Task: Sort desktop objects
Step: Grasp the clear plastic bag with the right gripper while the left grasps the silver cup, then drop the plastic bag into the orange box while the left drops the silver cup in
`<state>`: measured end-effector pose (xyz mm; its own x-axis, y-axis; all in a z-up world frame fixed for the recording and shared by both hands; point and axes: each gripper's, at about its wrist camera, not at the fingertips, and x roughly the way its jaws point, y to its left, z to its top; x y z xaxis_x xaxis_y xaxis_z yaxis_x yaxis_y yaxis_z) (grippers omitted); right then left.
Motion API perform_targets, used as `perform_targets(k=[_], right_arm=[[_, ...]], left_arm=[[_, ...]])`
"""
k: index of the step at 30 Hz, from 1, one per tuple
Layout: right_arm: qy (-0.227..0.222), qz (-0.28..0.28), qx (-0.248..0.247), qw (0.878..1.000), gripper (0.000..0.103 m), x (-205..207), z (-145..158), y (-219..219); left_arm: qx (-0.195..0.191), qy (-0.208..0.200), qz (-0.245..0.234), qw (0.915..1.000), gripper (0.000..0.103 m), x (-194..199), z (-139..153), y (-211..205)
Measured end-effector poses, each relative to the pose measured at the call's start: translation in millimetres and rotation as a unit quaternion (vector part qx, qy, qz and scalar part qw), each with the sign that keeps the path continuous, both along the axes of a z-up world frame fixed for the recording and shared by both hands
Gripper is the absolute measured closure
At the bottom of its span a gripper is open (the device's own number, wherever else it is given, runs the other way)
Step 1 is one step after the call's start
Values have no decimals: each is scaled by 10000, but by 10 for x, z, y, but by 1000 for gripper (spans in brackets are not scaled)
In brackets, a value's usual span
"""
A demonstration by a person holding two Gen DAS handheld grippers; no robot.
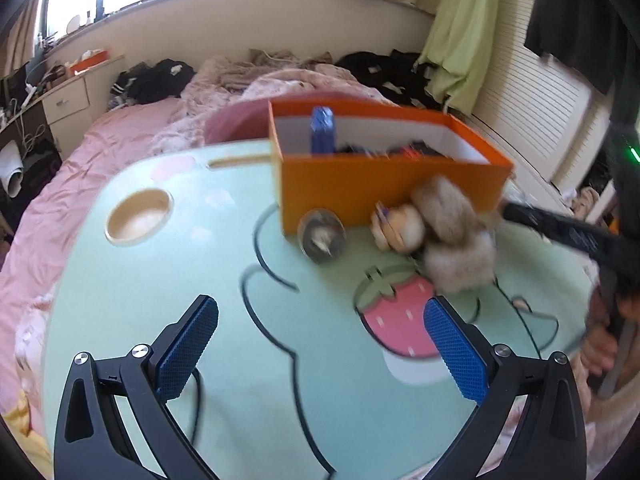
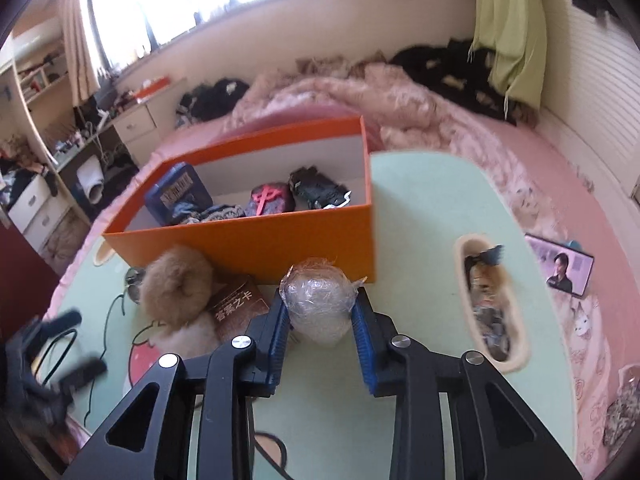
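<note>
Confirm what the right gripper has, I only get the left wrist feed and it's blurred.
Observer: The right gripper is shut on a plastic-wrapped ball, just short of the orange box.
Operator: Box contents? I only see a blue thing sticking up.
Observer: Right wrist view looks in: a blue tin, a dark pouch with a red mark and a black item.
Operator: Anything right of the box?
Observer: A long slot in the table holds small clutter.
</note>
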<state>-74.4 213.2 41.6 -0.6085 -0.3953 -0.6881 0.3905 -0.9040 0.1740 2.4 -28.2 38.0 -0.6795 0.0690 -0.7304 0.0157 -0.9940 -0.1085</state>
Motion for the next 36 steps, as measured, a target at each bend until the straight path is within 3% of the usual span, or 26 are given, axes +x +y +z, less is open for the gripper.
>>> perform_targets(k=[7,13,18,22,28,31,35,36], right_arm=[[111,39,-174,9998,74,118,96,58],[131,44,-138,9998,73,155,100,21],[199,116,-72,9997,73,162,107,-53],[354,224,-117,9991,73,110,263,-153],[798,324,-15,9963,73,-167,588,-465],[923,183,185,9954,73,-360,569,-613],[678,68,197,9975,73,-624,425,-692],[649,-17,186,9977,67,-675,404,-685]], left_arm=[[-299,-501,-105,9982,40,-553,-115,53],[-132,-676,-217,9974,72,-714,-210,110],[-65,-378,-323,9987,72,-519,-86,139],[74,-6,-451,9990,72,-422,218,153],[75,403,-625,9972,72,-780,617,286],[25,403,-573,9975,72,-1026,623,320],[-30,207,-387,9990,71,-1286,464,365],[-8,135,-359,9993,71,-1323,425,361]])
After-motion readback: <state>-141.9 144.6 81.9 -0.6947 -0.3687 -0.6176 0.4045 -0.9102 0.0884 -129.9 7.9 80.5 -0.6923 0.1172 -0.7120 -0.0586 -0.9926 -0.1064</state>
